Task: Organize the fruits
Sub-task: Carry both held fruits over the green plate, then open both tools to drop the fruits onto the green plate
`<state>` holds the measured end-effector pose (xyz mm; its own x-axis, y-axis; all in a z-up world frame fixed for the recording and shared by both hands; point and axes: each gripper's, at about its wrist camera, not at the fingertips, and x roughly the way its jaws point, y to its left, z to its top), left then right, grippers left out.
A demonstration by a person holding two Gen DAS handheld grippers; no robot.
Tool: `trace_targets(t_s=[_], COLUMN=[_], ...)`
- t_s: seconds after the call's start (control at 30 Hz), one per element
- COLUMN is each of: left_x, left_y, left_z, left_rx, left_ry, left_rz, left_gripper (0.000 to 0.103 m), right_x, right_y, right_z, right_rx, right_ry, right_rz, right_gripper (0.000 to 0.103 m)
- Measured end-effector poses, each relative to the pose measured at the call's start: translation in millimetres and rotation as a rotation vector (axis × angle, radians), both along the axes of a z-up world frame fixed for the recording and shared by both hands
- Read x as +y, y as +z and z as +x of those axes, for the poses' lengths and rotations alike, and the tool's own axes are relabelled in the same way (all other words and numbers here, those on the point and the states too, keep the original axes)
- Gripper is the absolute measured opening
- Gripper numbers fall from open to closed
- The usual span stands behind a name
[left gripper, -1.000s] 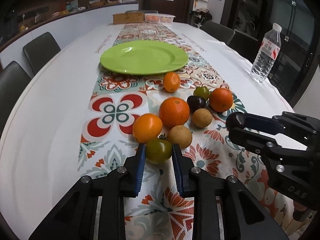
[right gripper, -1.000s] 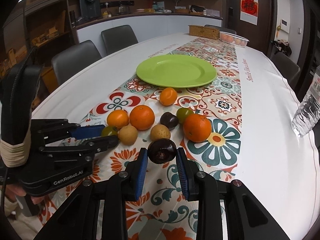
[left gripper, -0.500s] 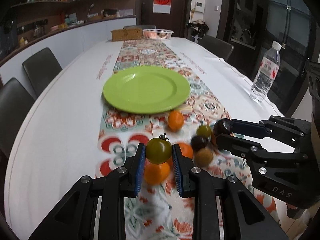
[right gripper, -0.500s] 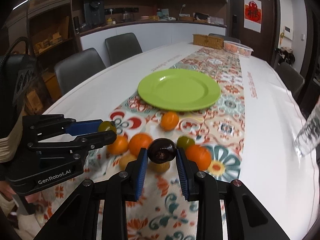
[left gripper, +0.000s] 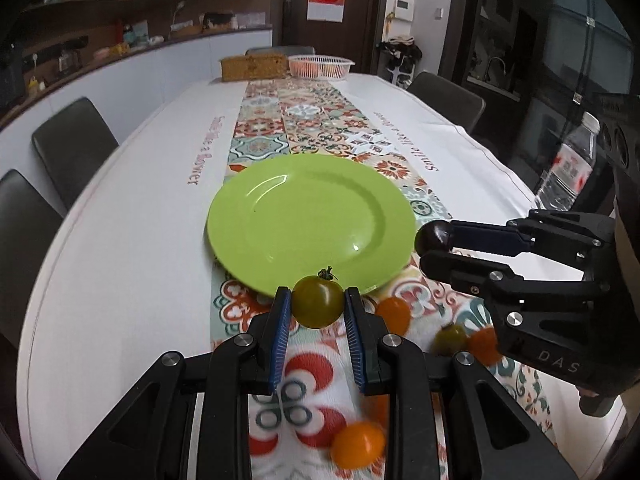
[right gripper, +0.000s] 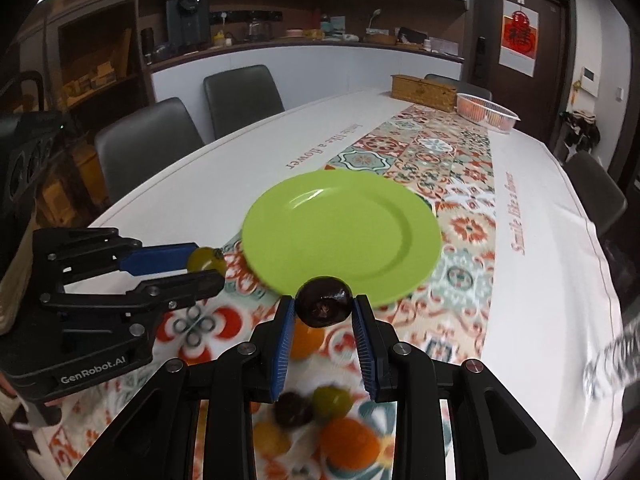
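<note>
Left gripper jaws clamp a green tomato; right gripper jaws clamp a dark fruit. Fruits at 6 o'clock blur, half hidden.

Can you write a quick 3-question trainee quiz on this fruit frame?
1. True or false: the green plate already holds fruit.
2. What does the left gripper grip? A) orange B) green tomato C) bottle
3. Fill in: the right gripper is shut on a ____ fruit.

Key: 1 false; 2 B; 3 dark purple.
</note>
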<state>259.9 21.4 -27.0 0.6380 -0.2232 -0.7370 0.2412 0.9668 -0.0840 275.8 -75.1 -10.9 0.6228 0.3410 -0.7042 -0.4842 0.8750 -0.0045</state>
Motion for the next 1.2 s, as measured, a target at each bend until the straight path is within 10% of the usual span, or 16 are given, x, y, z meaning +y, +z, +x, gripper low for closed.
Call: trace_targets(t_s=[0.63, 1.2], left_x=[2, -3], left_y=[-22, 44], left_z=[69, -23], left_rx=[0.143, -0.117], left_ry=[0.003, 0.073], left_rz=[0.002, 0.1], left_gripper=[0.036, 0.069], right_x=[7, -19], right_y=[-35, 25], right_z=[78, 5], right_rx=[0.211, -0.004], right_ry=[-0.012, -0.06], right_rz=[-0.042, 0.015], right_gripper=[0.031, 0.05])
